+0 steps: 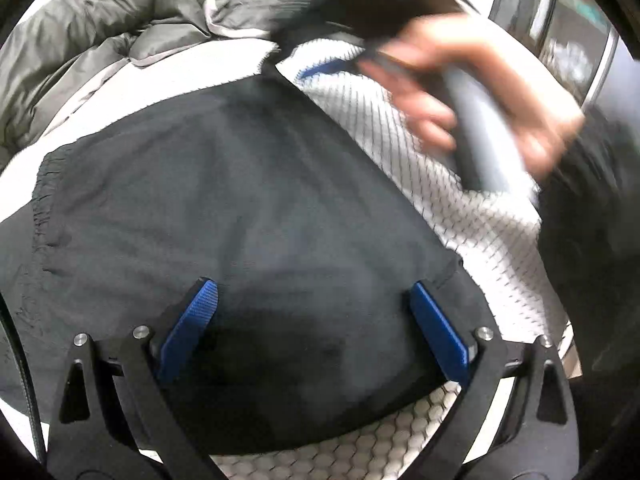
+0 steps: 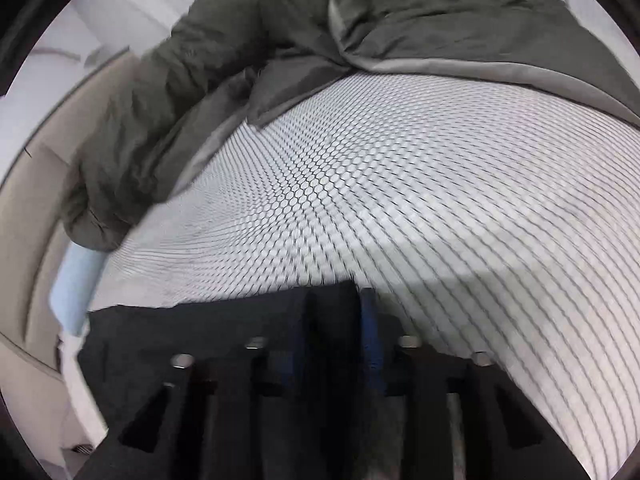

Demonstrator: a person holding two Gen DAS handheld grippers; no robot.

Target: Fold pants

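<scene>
On the honeycomb-patterned bed, dark pants lie flat, waistband gathered.
Left tool gapes wide above them; right tool pinches a dark fold, blurred, its fingers barely distinguishable.

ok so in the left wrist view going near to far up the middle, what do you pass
left gripper with its blue pads apart → black pants spread on the honeycomb-patterned white cover → grey-green quilted blanket bunched at the far side
</scene>
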